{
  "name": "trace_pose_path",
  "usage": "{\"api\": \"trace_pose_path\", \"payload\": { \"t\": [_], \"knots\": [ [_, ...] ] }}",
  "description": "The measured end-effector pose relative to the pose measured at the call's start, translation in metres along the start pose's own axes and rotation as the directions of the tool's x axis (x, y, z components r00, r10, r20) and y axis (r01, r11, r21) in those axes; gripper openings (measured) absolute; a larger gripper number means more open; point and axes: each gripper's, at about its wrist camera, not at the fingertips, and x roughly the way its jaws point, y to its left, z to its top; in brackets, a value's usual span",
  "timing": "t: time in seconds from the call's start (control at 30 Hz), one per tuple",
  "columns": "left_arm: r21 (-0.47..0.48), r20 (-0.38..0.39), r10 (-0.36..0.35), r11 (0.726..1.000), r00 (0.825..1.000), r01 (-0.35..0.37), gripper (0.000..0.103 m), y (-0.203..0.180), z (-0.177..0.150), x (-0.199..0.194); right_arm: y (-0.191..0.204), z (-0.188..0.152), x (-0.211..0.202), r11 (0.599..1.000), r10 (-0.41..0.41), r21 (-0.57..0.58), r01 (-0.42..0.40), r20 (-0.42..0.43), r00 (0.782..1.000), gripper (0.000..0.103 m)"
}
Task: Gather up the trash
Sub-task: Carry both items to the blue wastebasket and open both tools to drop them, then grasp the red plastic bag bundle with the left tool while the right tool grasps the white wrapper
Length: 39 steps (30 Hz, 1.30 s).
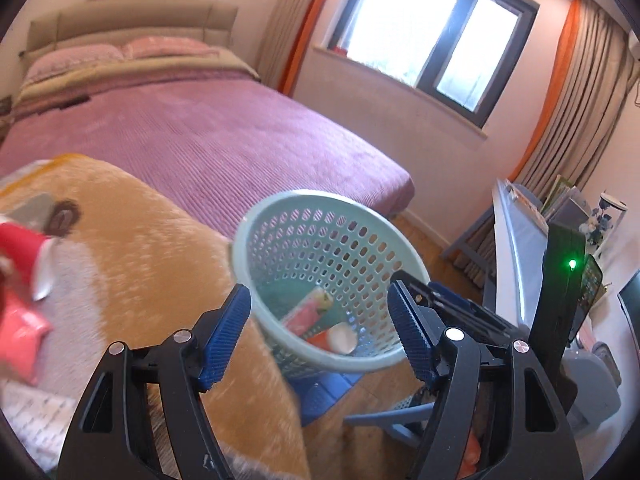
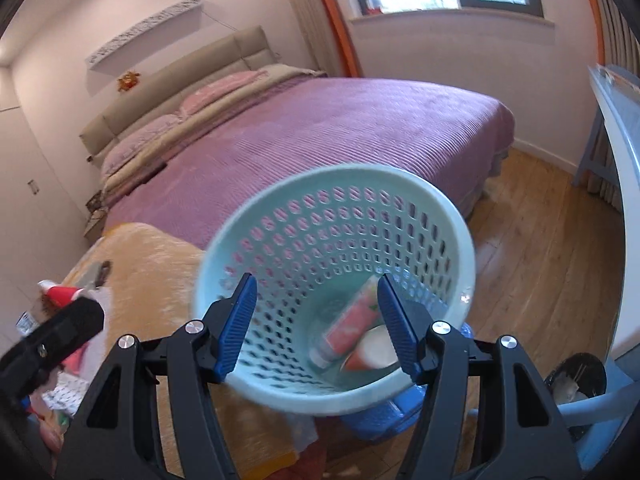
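A pale mint plastic wastebasket [image 2: 336,280], round, flared and pierced with rows of oval holes, tilts its mouth toward both cameras. It stands on a blue plastic stool [image 2: 384,412] over a wood-plank floor [image 2: 532,264]. On its smooth bottom lie a pink tube-shaped wrapper [image 2: 352,330] with a green-printed end and a red-and-white crumpled piece [image 2: 370,354], touching each other.

The right gripper [image 2: 316,324] is spread wide, its ribbed blue pads [image 2: 238,322] holding nothing. The near rim of the basket passes just beyond the fingertips. The trash shows between the fingers, close to the right-hand pad.

The left gripper [image 1: 320,332] is likewise released, its blue ridged fingers [image 1: 226,332] well apart and bare. The basket [image 1: 320,248] sits between and just beyond them. Its pink wrapper [image 1: 306,312] and the red-and-white scrap [image 1: 338,340] are framed in the gap.

Left of the left gripper's fingers, a fuzzy orange-and-white plush blanket [image 1: 152,264] slopes up against the basket's side. At that edge, a blurred red-and-white object [image 1: 24,248] and a pink one [image 1: 20,336] lie on it.

Beyond the fingers stretches a bed with a ribbed mauve cover [image 2: 328,132], pink pillows [image 1: 120,52] and a padded beige headboard [image 2: 180,92]. A dark-framed window [image 1: 432,36] with beige and orange curtains [image 1: 560,92] stands behind

To the right of the left gripper's fingers, the other gripper's black body shows a green light [image 1: 572,265], beside a white table edge [image 1: 516,248]. In the right wrist view, a black handle [image 2: 48,344] crosses the lower left, left of the fingers
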Motion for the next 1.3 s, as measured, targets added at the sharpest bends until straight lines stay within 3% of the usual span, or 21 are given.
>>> {"api": "trace_pose_path", "payload": {
  "t": [0.13, 0.2, 0.3, 0.37, 0.43, 0.53, 0.6, 0.63, 0.7, 0.77, 0.87, 0.97, 1.07, 1.17, 1.23, 1.3],
  "knots": [
    [-0.009, 0.068, 0.057, 0.998, 0.996, -0.056, 0.070, 0.011, -0.013, -0.047, 0.034, -0.003, -0.023, 0.996, 0.059, -0.066, -0.056, 0.034, 0.998, 0.059],
    [-0.031, 0.105, 0.103, 0.994, 0.989, -0.100, 0.075, 0.023, -0.019, -0.076, 0.059, -0.007, -0.034, 0.990, 0.095, -0.113, -0.089, 0.049, 0.994, 0.059],
    [-0.082, 0.159, 0.194, 0.980, 0.968, -0.183, 0.079, 0.045, -0.030, -0.118, 0.097, -0.016, -0.045, 0.972, 0.161, -0.180, -0.150, 0.047, 0.986, 0.059],
    [-0.135, 0.188, 0.269, 0.960, 0.945, -0.247, 0.080, 0.065, -0.039, -0.147, 0.124, -0.025, -0.050, 0.954, 0.210, -0.227, -0.196, 0.038, 0.977, 0.059],
    [-0.192, 0.205, 0.345, 0.932, 0.916, -0.308, 0.081, 0.087, -0.048, -0.174, 0.151, -0.036, -0.053, 0.928, 0.265, -0.276, -0.250, 0.019, 0.964, 0.059],
    [-0.293, 0.206, 0.490, 0.857, 0.847, -0.425, 0.084, 0.123, -0.066, -0.214, 0.185, -0.054, -0.054, 0.890, 0.318, -0.341, -0.303, -0.011, 0.948, 0.059],
    [-0.358, 0.185, 0.587, 0.787, 0.788, -0.503, 0.084, 0.151, -0.076, -0.238, 0.207, -0.068, -0.053, 0.857, 0.353, -0.385, -0.342, -0.044, 0.935, 0.059],
    [-0.378, 0.176, 0.617, 0.762, 0.767, -0.526, 0.085, 0.162, -0.079, -0.247, 0.217, -0.076, -0.051, 0.839, 0.373, -0.403, -0.366, -0.066, 0.926, 0.059],
    [-0.434, 0.141, 0.697, 0.682, 0.703, -0.589, 0.088, 0.189, -0.090, -0.266, 0.228, -0.089, -0.049, 0.818, 0.391, -0.419, -0.393, -0.095, 0.915, 0.060],
    [-0.478, 0.112, 0.723, 0.641, 0.682, -0.601, 0.088, 0.212, -0.097, -0.279, 0.236, -0.100, -0.044, 0.797, 0.404, -0.435, -0.419, -0.131, 0.905, 0.061],
    [-0.525, 0.063, 0.751, 0.585, 0.657, -0.619, 0.089, 0.241, -0.106, -0.289, 0.246, -0.112, -0.036, 0.777, 0.406, -0.452, -0.438, -0.172, 0.897, 0.065],
    [-0.549, 0.035, 0.764, 0.554, 0.644, -0.626, 0.090, 0.260, -0.113, -0.287, 0.252, -0.119, -0.028, 0.759, 0.395, -0.474, -0.445, -0.208, 0.895, 0.066],
    [-0.564, -0.002, 0.755, 0.541, 0.656, -0.624, 0.091, 0.273, -0.116, -0.277, 0.261, -0.126, -0.023, 0.738, 0.374, -0.509, -0.443, -0.238, 0.896, 0.066],
    [-0.559, -0.035, 0.733, 0.549, 0.679, -0.621, 0.091, 0.286, -0.115, -0.263, 0.268, -0.129, -0.015, 0.729, 0.349, -0.530, -0.433, -0.256, 0.902, 0.066],
    [-0.553, -0.054, 0.741, 0.536, 0.669, -0.638, 0.091, 0.290, -0.118, -0.255, 0.270, -0.130, -0.011, 0.728, 0.343, -0.530, -0.434, -0.267, 0.901, 0.066],
    [-0.547, -0.062, 0.737, 0.539, 0.673, -0.641, 0.089, 0.292, -0.118, -0.250, 0.273, -0.131, -0.006, 0.734, 0.315, -0.535, -0.419, -0.278, 0.907, 0.065]
  ]
}}
